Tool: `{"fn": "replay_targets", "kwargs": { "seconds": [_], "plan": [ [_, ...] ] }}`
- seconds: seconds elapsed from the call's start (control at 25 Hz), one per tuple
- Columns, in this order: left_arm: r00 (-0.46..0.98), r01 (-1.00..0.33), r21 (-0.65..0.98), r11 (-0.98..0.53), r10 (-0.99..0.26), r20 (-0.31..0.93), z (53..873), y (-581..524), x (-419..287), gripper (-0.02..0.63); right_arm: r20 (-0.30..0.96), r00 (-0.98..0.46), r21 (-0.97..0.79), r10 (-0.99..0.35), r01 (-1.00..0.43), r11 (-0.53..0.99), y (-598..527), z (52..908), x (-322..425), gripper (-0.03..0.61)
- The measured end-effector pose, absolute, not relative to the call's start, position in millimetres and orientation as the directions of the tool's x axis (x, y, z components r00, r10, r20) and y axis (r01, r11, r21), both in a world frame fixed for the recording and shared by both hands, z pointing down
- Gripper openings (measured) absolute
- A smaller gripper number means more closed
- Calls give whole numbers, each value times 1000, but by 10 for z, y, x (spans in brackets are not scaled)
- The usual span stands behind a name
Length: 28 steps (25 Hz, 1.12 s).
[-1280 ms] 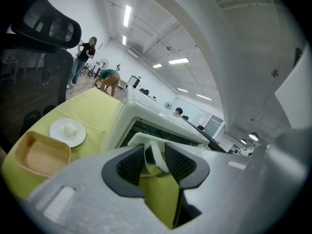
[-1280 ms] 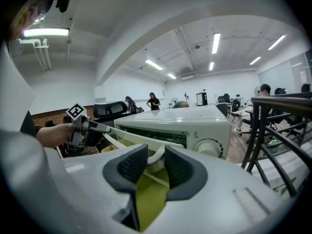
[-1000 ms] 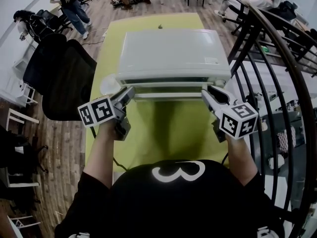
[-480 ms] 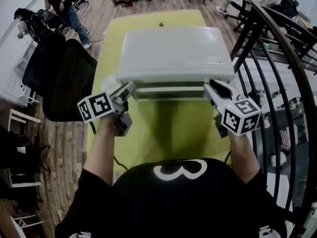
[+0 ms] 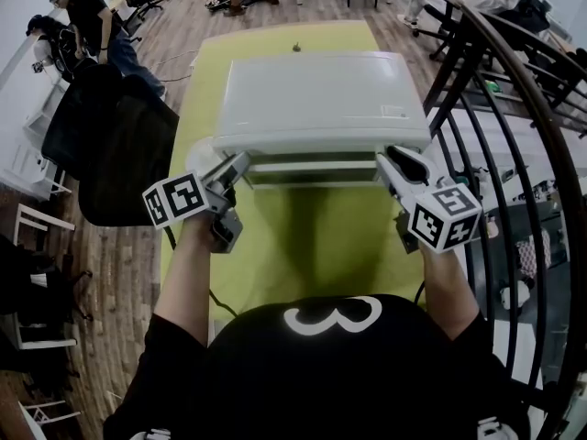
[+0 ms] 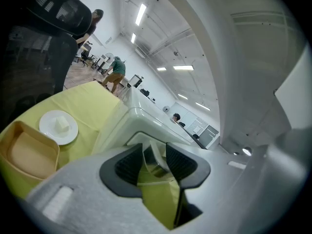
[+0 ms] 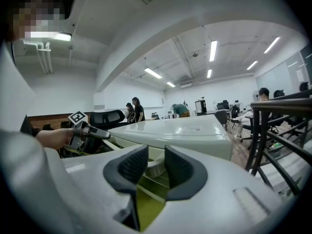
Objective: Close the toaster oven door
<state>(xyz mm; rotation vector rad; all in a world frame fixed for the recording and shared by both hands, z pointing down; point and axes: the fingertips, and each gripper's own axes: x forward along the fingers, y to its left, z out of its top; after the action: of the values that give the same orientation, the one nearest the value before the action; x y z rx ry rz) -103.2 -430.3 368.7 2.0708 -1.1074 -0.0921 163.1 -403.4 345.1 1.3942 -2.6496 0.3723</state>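
Observation:
A white toaster oven [image 5: 321, 99] stands on the yellow-green table [image 5: 312, 236]. Its door [image 5: 316, 170] is tipped up almost flat against the front, with a narrow dark slit left at the top. My left gripper [image 5: 240, 165] is at the door's left corner and my right gripper [image 5: 390, 161] at its right corner. In the left gripper view the left gripper [image 6: 155, 150] has its jaws opening, with a thin white strip of the door between the pads and not pressed. In the right gripper view the right gripper [image 7: 156, 155] stands parted around the door's white end, with no pad visibly pressing.
A white plate [image 6: 58, 126] with a small white piece and a tan container [image 6: 29, 152] lie left of the oven. A black office chair [image 5: 119, 145] stands left of the table. A dark curved railing [image 5: 514, 108] runs along the right. People are at the far end of the room.
The oven door has swung up from partly open to nearly flat against the front. Both grippers have moved up and forward with it.

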Motion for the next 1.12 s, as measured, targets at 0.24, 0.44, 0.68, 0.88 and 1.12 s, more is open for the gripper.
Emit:
{"fn": "replay_targets", "kwargs": {
  "seconds": [0.24,0.44,0.68,0.88,1.12],
  "plan": [
    [560,-789,450,-419,-792,244,3389,-4104,-1065,163,171,-580,-156,-796,-814,560,-3777,3285,1655,104],
    [590,-800,267,-538,-785,187,3085,-3673,-709,161,160,-627,-158,-762,-779,607,-3414,3244,1541,104],
    [656,-753,176,-634,-742,136,2926,-3033,-229,145,123,-701,-160,-702,-713,683,-2912,3166,1379,92],
    [689,-721,208,-661,-716,117,2980,-2608,23,81,88,-742,-155,-664,-669,727,-2530,3101,1294,79],
    [681,-729,213,-651,-721,126,3078,-2305,114,44,64,-764,-222,-643,-639,737,-2218,3189,1279,4]
  ]
}}
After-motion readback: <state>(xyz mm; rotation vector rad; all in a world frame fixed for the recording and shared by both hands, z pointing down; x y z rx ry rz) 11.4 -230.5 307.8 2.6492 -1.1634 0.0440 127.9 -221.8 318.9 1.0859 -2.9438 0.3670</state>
